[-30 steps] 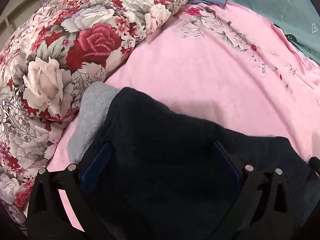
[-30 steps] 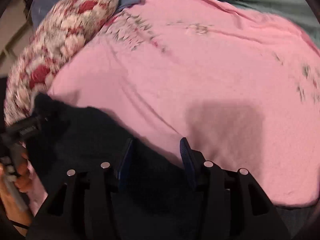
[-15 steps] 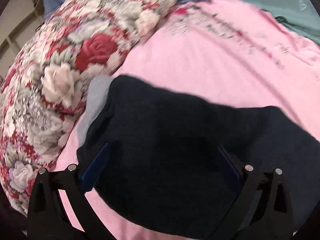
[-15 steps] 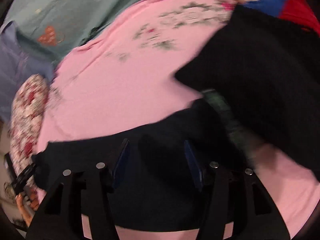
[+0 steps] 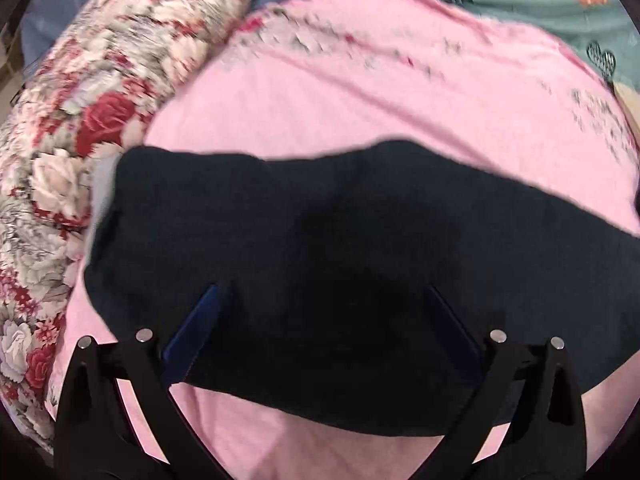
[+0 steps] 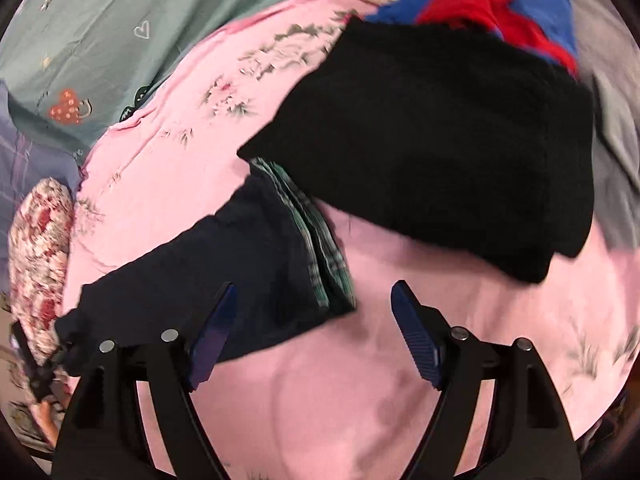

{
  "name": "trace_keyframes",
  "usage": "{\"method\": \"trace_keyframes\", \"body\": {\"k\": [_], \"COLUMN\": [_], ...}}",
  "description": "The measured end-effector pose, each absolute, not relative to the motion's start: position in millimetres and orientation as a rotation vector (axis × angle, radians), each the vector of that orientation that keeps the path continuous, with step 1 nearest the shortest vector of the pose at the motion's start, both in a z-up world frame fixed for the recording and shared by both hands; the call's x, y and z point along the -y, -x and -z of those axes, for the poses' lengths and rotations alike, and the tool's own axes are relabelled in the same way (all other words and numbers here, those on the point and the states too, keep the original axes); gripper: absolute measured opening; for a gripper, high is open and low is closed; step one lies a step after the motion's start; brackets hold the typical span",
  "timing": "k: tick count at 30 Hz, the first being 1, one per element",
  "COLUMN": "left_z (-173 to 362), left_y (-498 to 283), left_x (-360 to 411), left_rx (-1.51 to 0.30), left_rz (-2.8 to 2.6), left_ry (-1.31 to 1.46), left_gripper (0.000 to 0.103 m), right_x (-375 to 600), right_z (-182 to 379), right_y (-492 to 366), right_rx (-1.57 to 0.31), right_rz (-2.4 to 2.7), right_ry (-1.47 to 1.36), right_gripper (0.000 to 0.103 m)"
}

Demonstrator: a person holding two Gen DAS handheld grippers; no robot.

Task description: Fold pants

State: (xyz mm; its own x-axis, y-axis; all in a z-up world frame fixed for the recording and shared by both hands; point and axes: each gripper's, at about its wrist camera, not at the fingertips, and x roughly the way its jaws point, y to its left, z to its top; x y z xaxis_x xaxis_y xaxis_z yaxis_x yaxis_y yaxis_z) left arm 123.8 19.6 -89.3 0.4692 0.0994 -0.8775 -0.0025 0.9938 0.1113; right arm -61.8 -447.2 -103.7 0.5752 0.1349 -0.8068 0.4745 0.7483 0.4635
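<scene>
On a pink sheet (image 5: 400, 92), we are midway through folding dark pants (image 5: 304, 240), which lie in a long band running left to right across the near part of the bed. Our left gripper (image 5: 324, 312) hangs over the band's left end, beside a floral pillow (image 5: 92, 112); its jaws stand wide, with cloth filling the space between them, though the pads do not appear to press it (the right pad is nearly lost against the dark fabric). Our right gripper (image 6: 312, 312) hangs over the other end, where a green-striped waistband (image 6: 320, 240) shows; its jaws have just been opening and now stand apart, the left pad over the pants, the right over bare sheet, nothing clamped. A black garment (image 6: 440, 152) lies just beyond the waistband, touching or overlapping its far corner, with red and blue clothes (image 6: 500, 8) further off. At the left edge of the right view, the other gripper shows small at the far end of the pants.

We judge the lengthwise fold laid down and released. The next move calls for fresh grips on one end, most likely the waistband, taking every layer without snagging the black garment, then carrying that end across to meet the other.
</scene>
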Motion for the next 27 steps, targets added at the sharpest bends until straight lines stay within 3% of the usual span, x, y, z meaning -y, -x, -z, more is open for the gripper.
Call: {"method": "trace_keyframes", "body": {"k": [12,13,15,16,19,27], "left_z": [97.7,98.6,100.6,100.7,96.9,64.5], "left_y": [-121.8,-121.8,-125.4,-126.0,-128.5,-111.4], "left_x": [-29.0,-29.9,-29.0,-28.5,-29.2,-63.2], "left_rx": [-1.111,-1.102,-1.095,-1.100,-1.130,-1.074], "left_rz": [-0.022,-0.014,-0.005,-0.006,0.003,0.026], "left_ry": [-0.037,-0.036,-0.042,-0.042,-0.030,0.130], "left_gripper": [0.101,0.101,0.101,0.101,0.101,0.101], "right_x": [441.1,440.8,438.0,438.5,435.3,333.1], "right_z": [118.0,118.6,122.0,126.4,119.7,19.8], "right_y": [39.7,37.6,32.1,29.4,26.8,-19.9], "right_rx": [-0.902,-0.900,-0.920,-0.932,-0.911,-0.812], "right_rz": [0.148,0.151,0.138,0.120,0.133,-0.128], "right_ry": [-0.848,-0.856,-0.863,-0.889,-0.919,-0.642], "right_gripper": [0.077,0.070,0.047,0.022,0.019,0.019]}}
